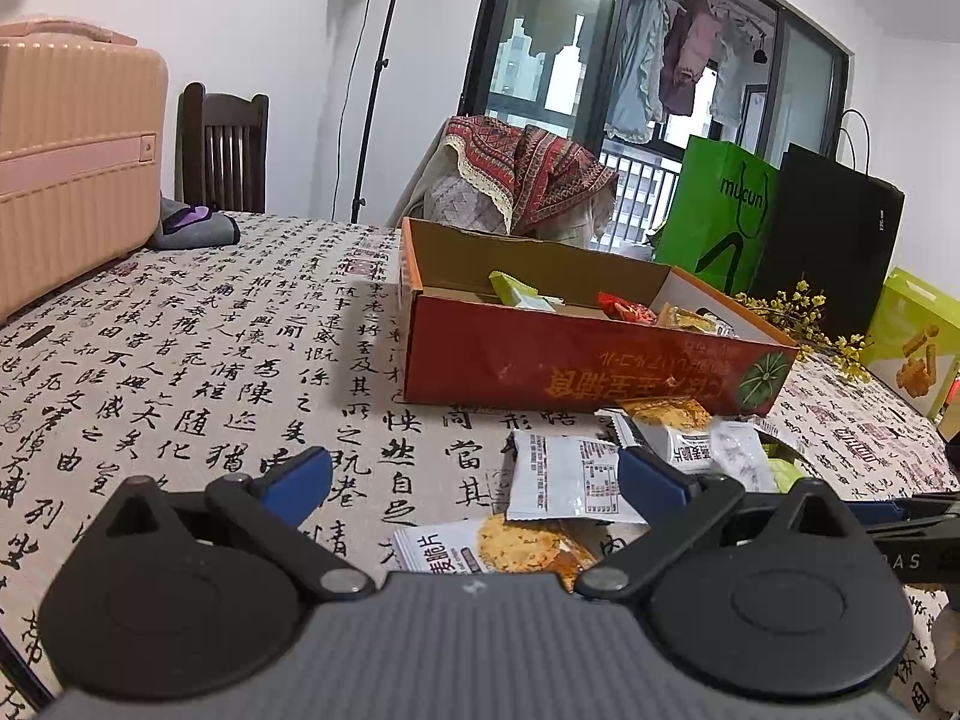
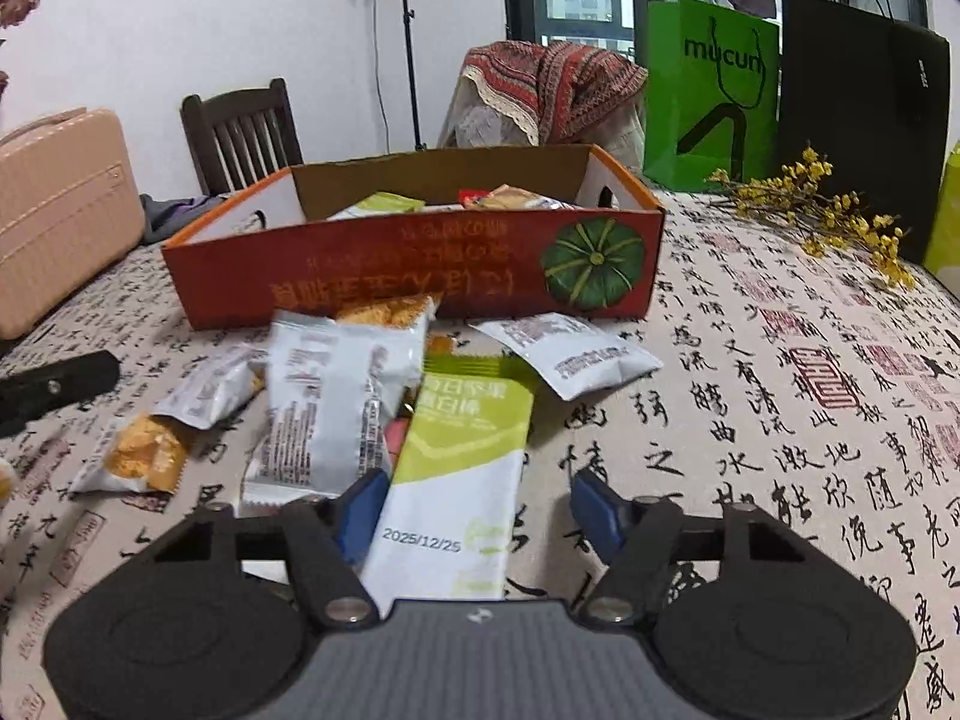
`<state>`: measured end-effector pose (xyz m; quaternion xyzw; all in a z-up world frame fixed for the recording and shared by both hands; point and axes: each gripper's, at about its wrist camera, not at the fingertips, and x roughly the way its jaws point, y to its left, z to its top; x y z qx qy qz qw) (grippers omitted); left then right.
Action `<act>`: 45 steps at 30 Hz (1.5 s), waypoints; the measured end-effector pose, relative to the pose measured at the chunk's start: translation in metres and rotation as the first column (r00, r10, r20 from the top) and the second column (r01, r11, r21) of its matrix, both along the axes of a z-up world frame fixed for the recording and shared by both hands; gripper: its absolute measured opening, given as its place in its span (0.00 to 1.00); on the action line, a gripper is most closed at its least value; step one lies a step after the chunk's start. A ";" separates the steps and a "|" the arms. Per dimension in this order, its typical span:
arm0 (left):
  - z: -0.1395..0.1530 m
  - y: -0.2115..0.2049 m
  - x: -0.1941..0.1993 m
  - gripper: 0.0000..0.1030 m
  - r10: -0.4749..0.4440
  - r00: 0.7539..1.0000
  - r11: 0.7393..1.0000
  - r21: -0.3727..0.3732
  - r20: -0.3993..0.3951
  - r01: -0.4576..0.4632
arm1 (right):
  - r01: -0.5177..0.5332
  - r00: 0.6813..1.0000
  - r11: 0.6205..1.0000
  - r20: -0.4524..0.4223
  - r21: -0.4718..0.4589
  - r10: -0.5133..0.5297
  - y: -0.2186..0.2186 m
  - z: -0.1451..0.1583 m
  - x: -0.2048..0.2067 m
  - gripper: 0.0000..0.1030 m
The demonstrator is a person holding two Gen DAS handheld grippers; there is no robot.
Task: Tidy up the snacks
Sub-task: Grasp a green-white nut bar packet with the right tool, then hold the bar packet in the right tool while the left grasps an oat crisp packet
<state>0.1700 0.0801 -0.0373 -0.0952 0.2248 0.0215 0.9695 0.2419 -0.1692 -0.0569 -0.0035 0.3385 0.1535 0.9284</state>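
Sitting mid-counter (image 2: 780, 396): red box (image 2: 414, 270), already holding a few snacks. Still lying loose in front: white packets (image 2: 330, 402). Straddling the green bar (image 2: 456, 468): right tongs (image 2: 474, 510), half-narrowed, not pinching yet. Hovering wide, empty: left tongs (image 1: 474, 474).

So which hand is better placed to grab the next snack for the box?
Right. The right gripper already has the green packet between its open fingers, with the box straight ahead. The left gripper hangs open above the white packets.
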 end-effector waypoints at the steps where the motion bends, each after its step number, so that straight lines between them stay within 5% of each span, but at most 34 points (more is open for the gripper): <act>1: 0.000 0.000 0.000 1.00 0.000 1.000 1.000 0.000 0.000 0.000 | 0.006 1.000 1.000 -0.001 0.003 -0.006 -0.003 0.000 0.000 0.60; 11: 0.000 0.000 0.001 1.00 0.007 1.000 1.000 -0.002 -0.003 -0.007 | -0.016 0.999 0.999 0.031 -0.034 0.017 -0.005 -0.003 0.000 0.50; 15: -0.001 0.000 0.001 1.00 0.008 1.000 1.000 -0.002 -0.006 -0.008 | -0.012 0.999 1.000 0.052 -0.009 0.012 -0.010 -0.004 -0.004 0.38; 30: -0.001 0.001 0.003 1.00 0.022 1.000 1.000 0.000 -0.015 -0.022 | 0.034 0.967 0.997 0.250 0.063 -0.049 -0.038 0.011 -0.019 0.37; 45: 0.001 0.004 0.006 1.00 0.070 0.996 0.998 0.008 -0.053 -0.069 | 0.007 0.984 0.979 0.172 0.206 -0.043 -0.057 -0.001 -0.009 0.37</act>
